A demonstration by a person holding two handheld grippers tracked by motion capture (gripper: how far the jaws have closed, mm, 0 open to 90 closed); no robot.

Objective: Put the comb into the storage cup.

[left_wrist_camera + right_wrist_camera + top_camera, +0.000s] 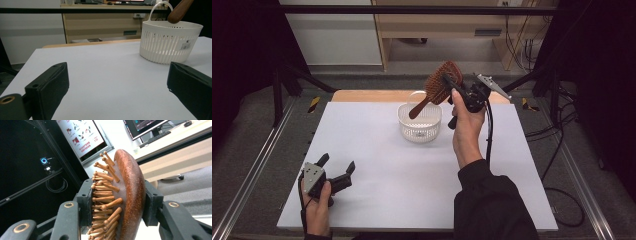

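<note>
Leftward, left gripper (336,167) rests low on the table (377,165), jaws spread, nothing between them. Centre: white basket (419,125). Right gripper (453,86) pinches the hairbrush (442,82) by its head, handle angled down over the basket. Step judged: lowering brush in. Next needs handle inside rim, then release.

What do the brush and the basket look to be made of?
Brush: wood by the look of it, reddish-brown with a smooth, slightly glossy back; its pins look wooden too, with rounded tips. Basket: probably moulded white plastic, matte, with slotted walls, a thin hoop handle and a sticker.
</note>
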